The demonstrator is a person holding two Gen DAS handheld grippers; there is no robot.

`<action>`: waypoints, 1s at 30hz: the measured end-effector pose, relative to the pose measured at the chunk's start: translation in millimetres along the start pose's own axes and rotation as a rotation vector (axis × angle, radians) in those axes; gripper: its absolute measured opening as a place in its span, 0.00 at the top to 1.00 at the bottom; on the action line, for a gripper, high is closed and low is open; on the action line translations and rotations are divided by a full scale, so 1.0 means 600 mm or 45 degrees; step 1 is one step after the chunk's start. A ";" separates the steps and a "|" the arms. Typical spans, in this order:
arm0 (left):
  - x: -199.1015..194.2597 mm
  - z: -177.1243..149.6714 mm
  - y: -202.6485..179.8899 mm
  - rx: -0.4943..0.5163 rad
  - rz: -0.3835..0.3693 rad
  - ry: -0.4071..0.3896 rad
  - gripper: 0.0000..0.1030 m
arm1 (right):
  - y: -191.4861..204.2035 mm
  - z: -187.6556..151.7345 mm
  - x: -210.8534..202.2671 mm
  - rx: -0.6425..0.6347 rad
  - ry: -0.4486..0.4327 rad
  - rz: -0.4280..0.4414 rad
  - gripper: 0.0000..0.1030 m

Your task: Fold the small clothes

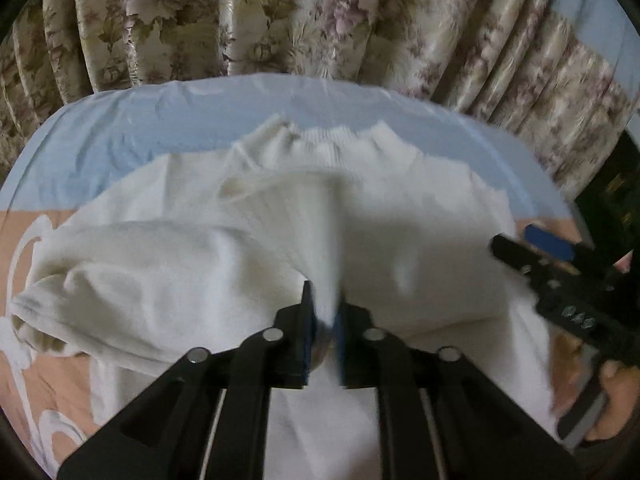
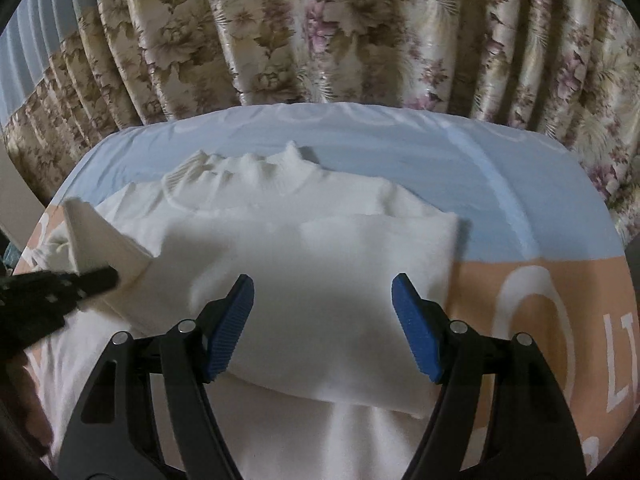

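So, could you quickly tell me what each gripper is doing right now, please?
Left gripper: shut on a fold of the white sweater.
Right gripper: open, holding nothing, above the sweater.

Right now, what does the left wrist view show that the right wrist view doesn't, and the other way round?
Only the left wrist view shows the left hand-held gripper shut on a fold of the white sweater, and the sleeve cuff at the left. Only the right wrist view shows the right hand-held gripper open above the sweater's folded edge, and white lettering on the bedsheet. Both show the ribbed collar and floral curtain.
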State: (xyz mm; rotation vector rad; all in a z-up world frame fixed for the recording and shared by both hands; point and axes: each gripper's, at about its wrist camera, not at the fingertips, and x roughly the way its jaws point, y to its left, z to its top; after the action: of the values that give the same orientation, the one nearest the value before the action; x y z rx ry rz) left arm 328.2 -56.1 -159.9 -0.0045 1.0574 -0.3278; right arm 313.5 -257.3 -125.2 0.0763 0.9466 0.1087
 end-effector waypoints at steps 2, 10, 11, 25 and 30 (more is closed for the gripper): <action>0.007 -0.004 -0.001 -0.008 -0.004 0.012 0.37 | -0.011 -0.006 -0.003 0.007 0.004 -0.003 0.30; -0.101 -0.038 0.068 -0.007 0.160 -0.126 0.11 | -0.006 -0.012 -0.013 0.017 0.011 0.091 0.28; -0.103 -0.039 0.090 -0.022 0.215 -0.135 0.11 | 0.008 -0.010 -0.013 0.003 0.006 0.106 0.28; -0.075 -0.057 0.205 -0.156 0.275 -0.080 0.11 | 0.147 -0.026 0.050 -0.094 0.215 0.242 0.79; -0.093 -0.057 0.212 -0.174 0.250 -0.102 0.11 | 0.174 -0.010 0.035 -0.237 0.091 0.208 0.91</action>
State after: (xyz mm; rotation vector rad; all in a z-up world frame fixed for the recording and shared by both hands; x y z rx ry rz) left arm 307.2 85.1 -149.4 -0.0362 0.9900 -0.0768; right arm 314.5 -151.1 -134.3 -0.0224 0.9972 0.3517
